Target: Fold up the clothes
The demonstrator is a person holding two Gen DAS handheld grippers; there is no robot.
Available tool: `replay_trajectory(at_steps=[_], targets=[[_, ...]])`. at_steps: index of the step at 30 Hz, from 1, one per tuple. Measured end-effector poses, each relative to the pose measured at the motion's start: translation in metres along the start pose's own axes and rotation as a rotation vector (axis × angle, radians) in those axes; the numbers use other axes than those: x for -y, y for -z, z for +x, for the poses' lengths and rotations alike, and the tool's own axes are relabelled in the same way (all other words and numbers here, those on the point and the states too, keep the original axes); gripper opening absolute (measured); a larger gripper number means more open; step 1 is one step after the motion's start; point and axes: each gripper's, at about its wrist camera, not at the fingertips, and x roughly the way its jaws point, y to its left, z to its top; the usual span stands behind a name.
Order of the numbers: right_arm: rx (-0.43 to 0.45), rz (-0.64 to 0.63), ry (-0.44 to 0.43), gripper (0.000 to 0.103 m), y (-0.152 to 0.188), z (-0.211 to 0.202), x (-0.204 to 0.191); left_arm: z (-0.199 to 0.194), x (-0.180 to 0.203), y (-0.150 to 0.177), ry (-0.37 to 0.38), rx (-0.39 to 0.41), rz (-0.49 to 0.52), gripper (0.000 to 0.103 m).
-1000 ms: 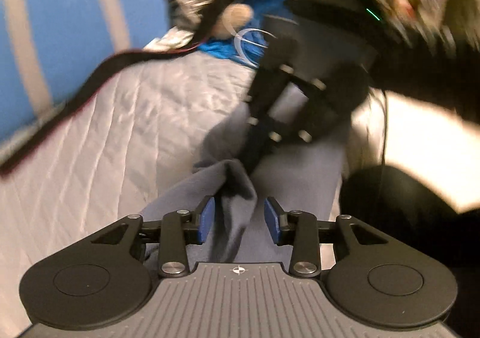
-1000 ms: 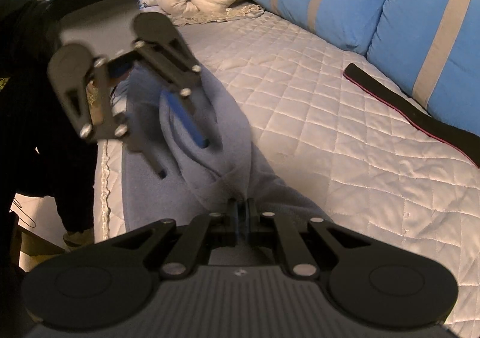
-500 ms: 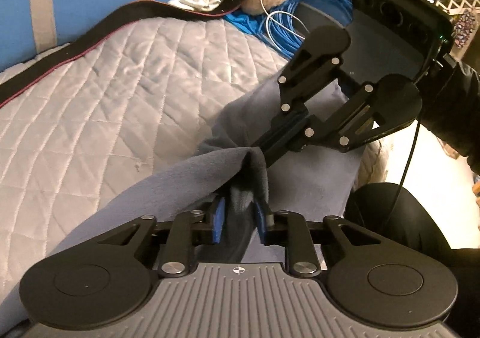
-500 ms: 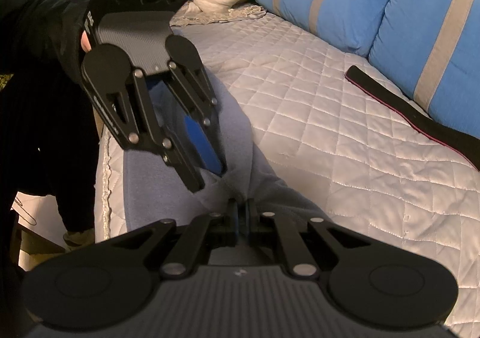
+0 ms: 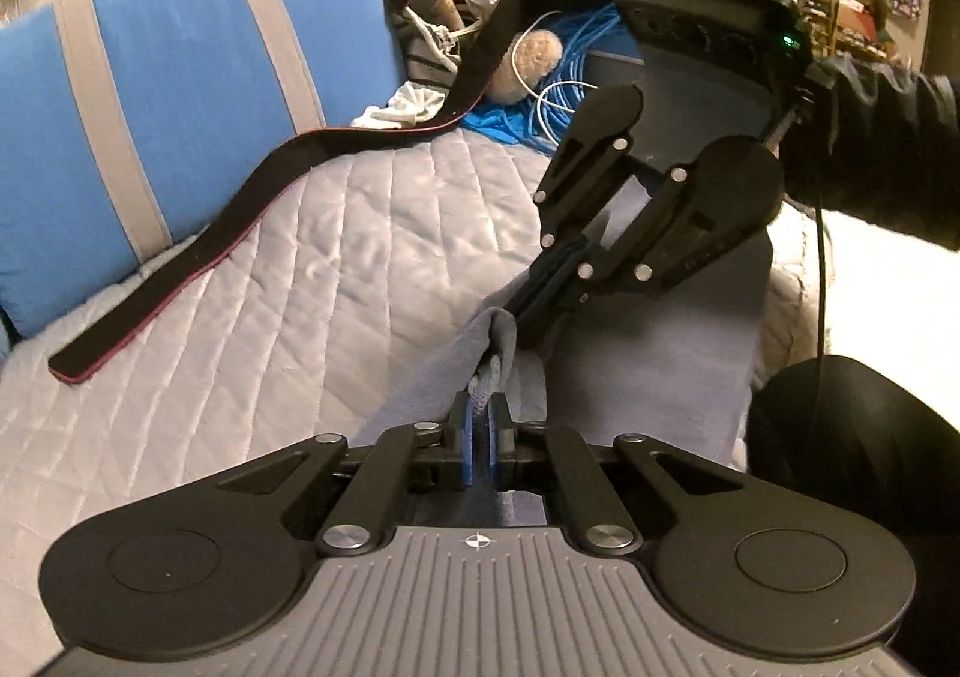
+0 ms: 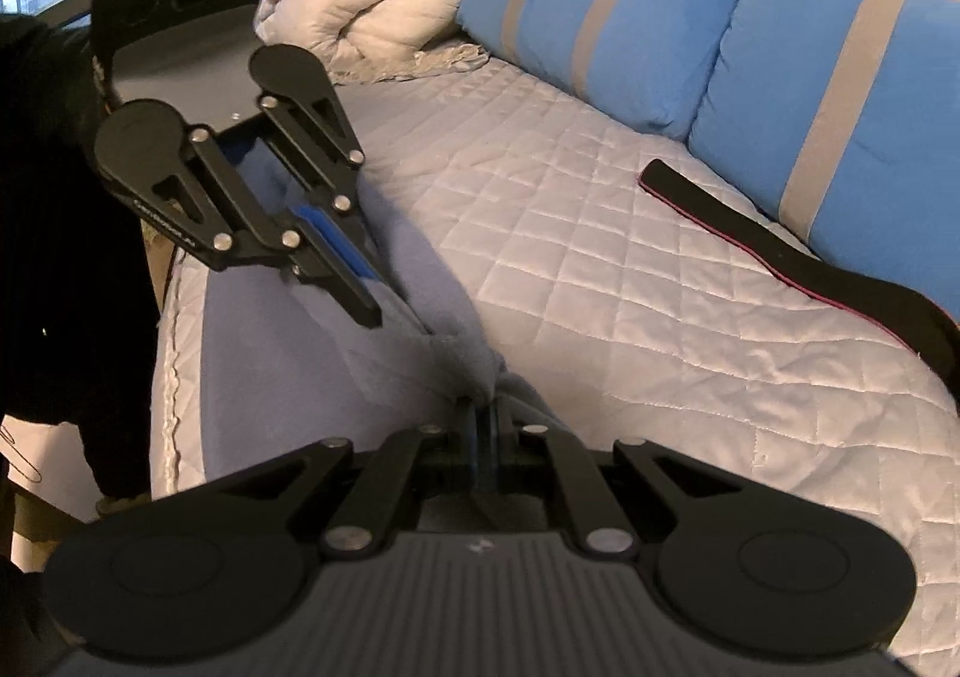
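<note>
The grey cloth [image 5: 648, 353] was laid lengthwise along the bed [image 5: 288, 281] edge, pinched by both the left claw [image 5: 478, 425] and right claw [image 6: 483, 425], clamped tight.

dim, warm light; fisheye-warped edges

I see a black strap [image 5: 198, 251] lying on the quilted bed [image 5: 288, 281], blue striped cushions [image 6: 840, 95] at two o'clock, blue cable [image 5: 576, 47] at twelve.
</note>
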Motion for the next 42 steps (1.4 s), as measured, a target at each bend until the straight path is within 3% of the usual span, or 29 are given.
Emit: replay_trajectory(at_steps=[4, 8, 10, 12, 14, 22, 24, 25, 27, 42], targets=[[-0.057, -0.008, 0.088, 0.0, 0.004, 0.004, 0.007, -0.001, 0.005, 0.002, -0.026, -0.013, 0.041, 0.004], [-0.055, 0.053, 0.078, 0.001, 0.008, -0.005, 0.016, -0.003, 0.015, 0.003, -0.012, -0.016, 0.081, 0.004], [-0.04, 0.044, 0.044, 0.014, 0.006, -0.008, 0.013, -0.002, 0.017, 0.004, -0.007, -0.021, 0.094, 0.004], [-0.046, 0.022, 0.038, 0.047, 0.001, -0.007, 0.009, -0.002, 0.018, 0.005, -0.001, -0.026, 0.106, 0.004], [-0.052, -0.015, 0.047, 0.054, -0.002, -0.005, 0.006, -0.002, 0.02, 0.006, 0.006, -0.032, 0.115, 0.004], [-0.158, -0.164, -0.002, 0.048, -0.019, 0.016, -0.003, 0.0, 0.025, 0.01, 0.01, -0.04, 0.15, 0.004], [-0.19, -0.179, -0.03, 0.023, -0.021, 0.02, -0.004, -0.001, 0.024, 0.01, 0.015, -0.037, 0.146, 0.004], [-0.206, -0.185, -0.044, 0.02, -0.023, 0.022, -0.004, -0.001, 0.023, 0.01, 0.016, -0.034, 0.143, 0.004], [-0.224, -0.184, -0.062, 0.002, -0.024, 0.022, -0.004, -0.003, 0.023, 0.01, 0.009, -0.03, 0.149, 0.004], [-0.25, -0.121, -0.048, 0.001, -0.02, -0.011, -0.001, -0.009, 0.016, 0.006, -0.077, -0.031, 0.18, 0.003]])
